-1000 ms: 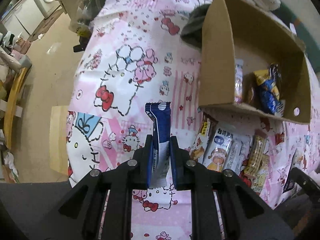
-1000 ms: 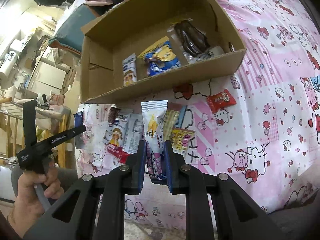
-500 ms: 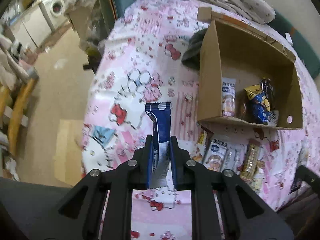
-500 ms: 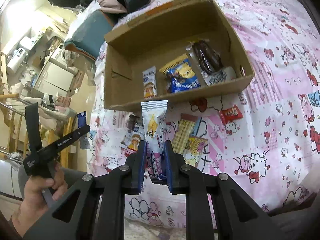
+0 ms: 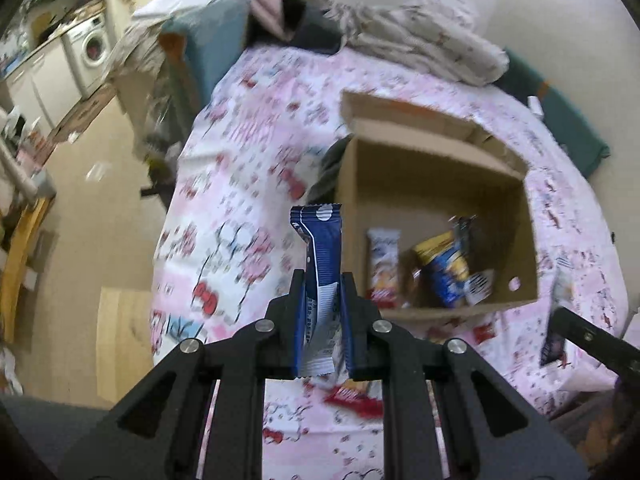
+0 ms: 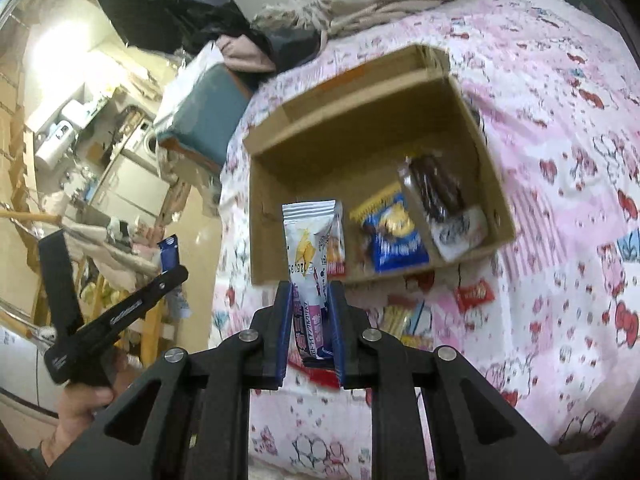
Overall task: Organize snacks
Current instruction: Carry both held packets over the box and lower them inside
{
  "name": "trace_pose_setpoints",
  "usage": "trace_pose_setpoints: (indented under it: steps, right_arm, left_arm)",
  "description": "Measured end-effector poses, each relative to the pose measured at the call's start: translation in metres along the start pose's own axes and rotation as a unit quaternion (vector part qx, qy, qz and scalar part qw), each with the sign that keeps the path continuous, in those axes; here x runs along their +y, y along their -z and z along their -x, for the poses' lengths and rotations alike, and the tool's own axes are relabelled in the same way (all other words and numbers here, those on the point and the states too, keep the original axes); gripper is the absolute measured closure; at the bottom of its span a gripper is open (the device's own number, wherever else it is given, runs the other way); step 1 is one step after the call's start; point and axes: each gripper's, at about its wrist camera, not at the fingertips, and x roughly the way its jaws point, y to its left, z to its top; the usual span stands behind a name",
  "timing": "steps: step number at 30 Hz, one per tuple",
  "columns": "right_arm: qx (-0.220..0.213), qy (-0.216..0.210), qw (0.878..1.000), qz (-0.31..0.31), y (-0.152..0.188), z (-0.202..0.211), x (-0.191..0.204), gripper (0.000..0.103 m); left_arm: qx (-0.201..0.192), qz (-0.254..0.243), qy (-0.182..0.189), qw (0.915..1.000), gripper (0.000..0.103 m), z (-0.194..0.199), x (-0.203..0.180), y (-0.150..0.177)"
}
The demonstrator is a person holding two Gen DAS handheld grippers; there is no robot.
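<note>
My left gripper (image 5: 323, 280) is shut on a blue snack packet (image 5: 320, 240) that stands upright between its fingers, raised above the pink patterned table just left of the open cardboard box (image 5: 440, 168). My right gripper (image 6: 310, 292) is shut on a white and pink snack packet (image 6: 306, 240), held up in front of the box (image 6: 360, 128). Inside the box lie a white packet (image 5: 383, 264), a blue and yellow packet (image 6: 392, 236) and a dark brown packet (image 6: 434, 188). The left gripper with its blue packet (image 6: 168, 250) also shows at the left of the right wrist view.
Several loose snacks lie on the pink cartoon tablecloth (image 6: 560, 160) in front of the box, among them a red packet (image 6: 474, 292). Bedding and clothes (image 5: 420, 40) are piled beyond the table. A washing machine (image 5: 94, 48) and bare floor lie off to the left.
Both grippers have risen with their packets still held, so the table and box look smaller and farther below. More of the room beyond the table has come into view.
</note>
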Motion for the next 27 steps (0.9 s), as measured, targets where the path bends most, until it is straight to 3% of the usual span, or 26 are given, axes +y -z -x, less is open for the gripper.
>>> trace_pose_setpoints:
  steps: [6,11,19,27]
  right_arm:
    - [-0.022,0.006,1.000,-0.003,-0.031,-0.005,-0.009,0.084]
    - [-0.045,0.032,0.998,0.010,-0.044,-0.016,-0.020,0.084]
    - [-0.019,0.048,0.999,-0.015,-0.048,-0.046,-0.047,0.084]
    - [-0.016,0.039,0.999,-0.032,-0.044,-0.065,-0.059,0.084]
  left_arm:
    - [-0.010,-0.028,0.015,0.9995,0.091,-0.004,-0.027,-0.028]
    - [-0.017,-0.085,-0.009,0.9961,0.091,-0.028,-0.053,-0.039]
    - [0.011,-0.082,0.011,0.9965,0.090,-0.072,-0.069,-0.041]
    - [0.003,-0.085,0.054,0.9949,0.090,-0.098,-0.073,-0.034]
